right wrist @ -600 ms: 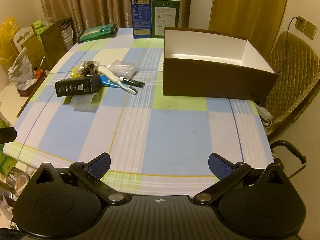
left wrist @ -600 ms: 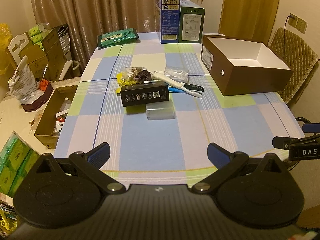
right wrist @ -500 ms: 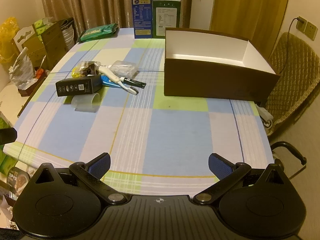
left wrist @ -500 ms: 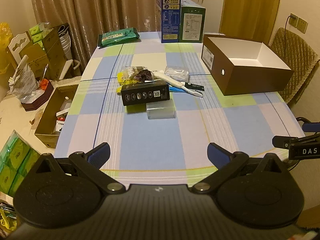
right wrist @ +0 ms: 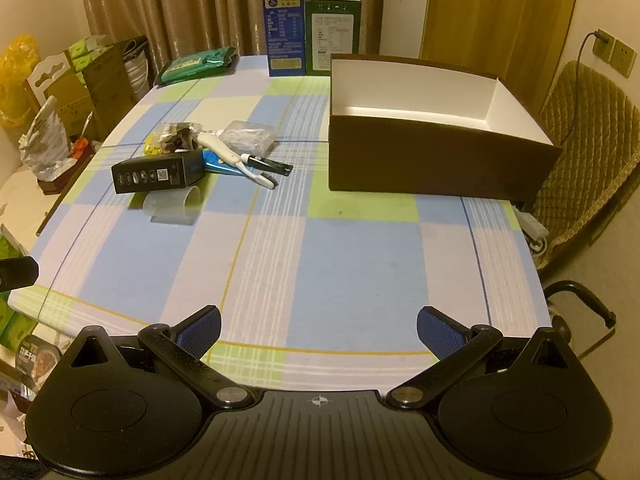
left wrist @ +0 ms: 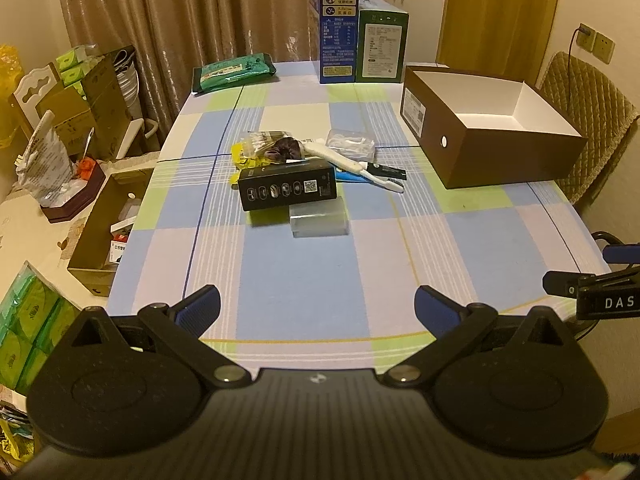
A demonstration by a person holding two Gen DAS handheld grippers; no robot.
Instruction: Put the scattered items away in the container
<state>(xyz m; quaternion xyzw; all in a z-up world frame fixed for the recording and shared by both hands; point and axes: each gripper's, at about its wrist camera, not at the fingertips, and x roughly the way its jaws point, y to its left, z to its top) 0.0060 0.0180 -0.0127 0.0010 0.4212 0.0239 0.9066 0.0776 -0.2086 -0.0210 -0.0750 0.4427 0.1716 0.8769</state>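
Both claws hang low over the near table edge, tilted down. Left gripper [left wrist: 316,306] spread fully wide, nothing between the blue pads; right gripper [right wrist: 318,326] the same, wide and empty. Bare checked tablecloth [right wrist: 352,264] ahead of them. Mid-table, left of centre, the scattered lot sits in one tight heap: clear cup [left wrist: 319,220] on its side nearest, touching the black box [left wrist: 287,190] behind it; then the white toothbrush [left wrist: 352,166] lying across a blue tube [left wrist: 350,177] and a black pen-like stick [left wrist: 386,171]; behind those a yellow-and-dark snack bag [left wrist: 266,150] and a clear pouch [left wrist: 350,144]. The brown box [right wrist: 432,160], open and empty, stands well apart to the right. Nothing tidied yet. Risks, as I judge them: the cup could roll off when nudged, lying round-side down; the heap is so crowded that pads closing on one piece may drag or flick its neighbours; the thin pouch and bag may slip or crumple out of a grip; the slim toothbrush could pivot if pinched off-centre. Far edge: two upright cartons [left wrist: 360,32], green pack [left wrist: 234,72].
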